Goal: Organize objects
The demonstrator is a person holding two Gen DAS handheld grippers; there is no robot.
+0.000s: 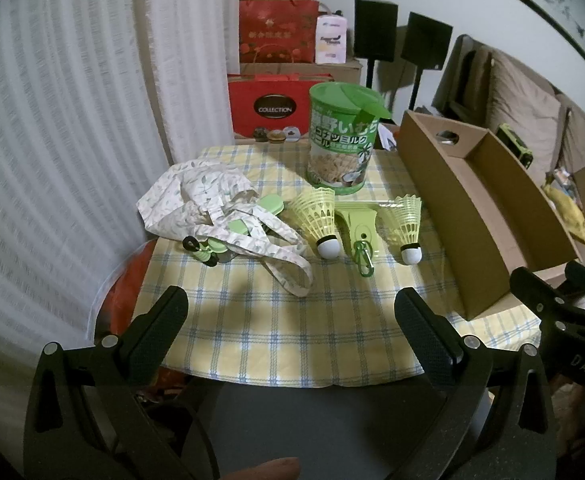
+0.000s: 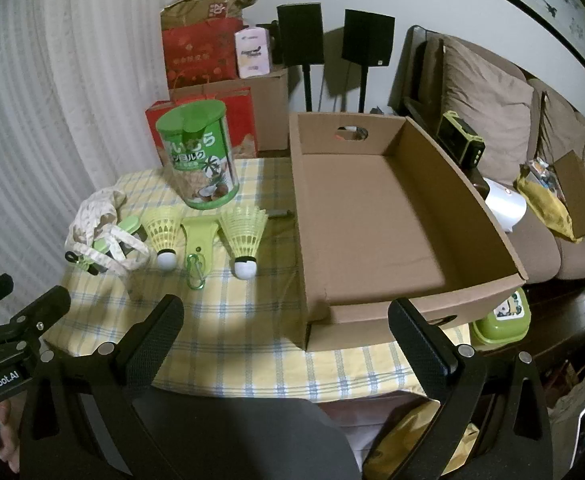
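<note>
On the checked tablecloth (image 1: pixel 252 320) lie a floral cloth bag (image 1: pixel 212 208) with green clips, two yellow shuttlecocks (image 1: pixel 318 220) (image 1: pixel 406 224), a green holder with a carabiner (image 1: pixel 362 236) and a green snack can (image 1: pixel 340 140). An empty cardboard box (image 1: pixel 472 216) stands at the right. In the right wrist view I see the box (image 2: pixel 372 216), the can (image 2: pixel 198 160), the shuttlecocks (image 2: pixel 163 234) (image 2: pixel 244 236), the holder (image 2: pixel 198 248) and the bag (image 2: pixel 100 220). My left gripper (image 1: pixel 292 316) and right gripper (image 2: pixel 286 326) are open, empty, near the table's front edge.
Red gift bags (image 1: pixel 276 32) and cartons stand behind the table beside two black speakers (image 1: pixel 374 28). A curtain (image 1: pixel 52 140) hangs on the left. A sofa with cushions (image 2: pixel 488 92) and clutter is on the right. A green lunch box (image 2: pixel 500 316) sits below the cardboard box.
</note>
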